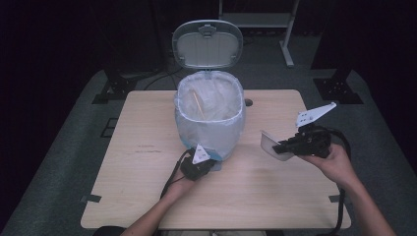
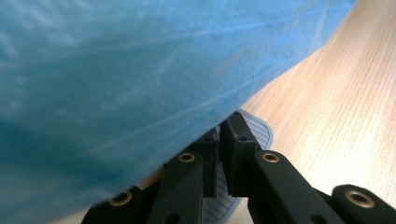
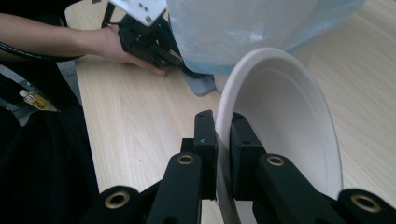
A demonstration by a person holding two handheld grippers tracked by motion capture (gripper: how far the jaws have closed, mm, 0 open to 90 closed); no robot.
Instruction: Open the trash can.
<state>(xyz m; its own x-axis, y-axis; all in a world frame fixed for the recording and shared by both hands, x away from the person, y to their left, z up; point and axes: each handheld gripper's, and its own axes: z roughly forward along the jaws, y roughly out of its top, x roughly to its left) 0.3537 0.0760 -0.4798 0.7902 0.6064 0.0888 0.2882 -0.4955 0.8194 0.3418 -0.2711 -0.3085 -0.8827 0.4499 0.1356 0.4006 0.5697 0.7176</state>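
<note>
Care matters as we lift the paper bowl (image 3: 285,116), pinched by its rim in our right hand-held gripper (image 3: 223,140), over the lined bin (image 1: 210,115) while our left hand-held gripper (image 2: 218,154) presses closed on the pedal (image 2: 254,128).

The lined bin (image 1: 210,115) stood on the desk (image 1: 142,196) near its far edge, midway between the side edges. The left gripper (image 1: 205,163) sat at the bin's pedal (image 2: 243,154) on its near side. The right gripper (image 1: 281,146), right of the bin, held a bowl (image 1: 270,145) above the desk.

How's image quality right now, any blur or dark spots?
High view: table well lit, surroundings black. Left gripper view: blue bin liner blurred, close to the lens. Right gripper view: white bowl sharp in the right tool, dark at the left.
</note>
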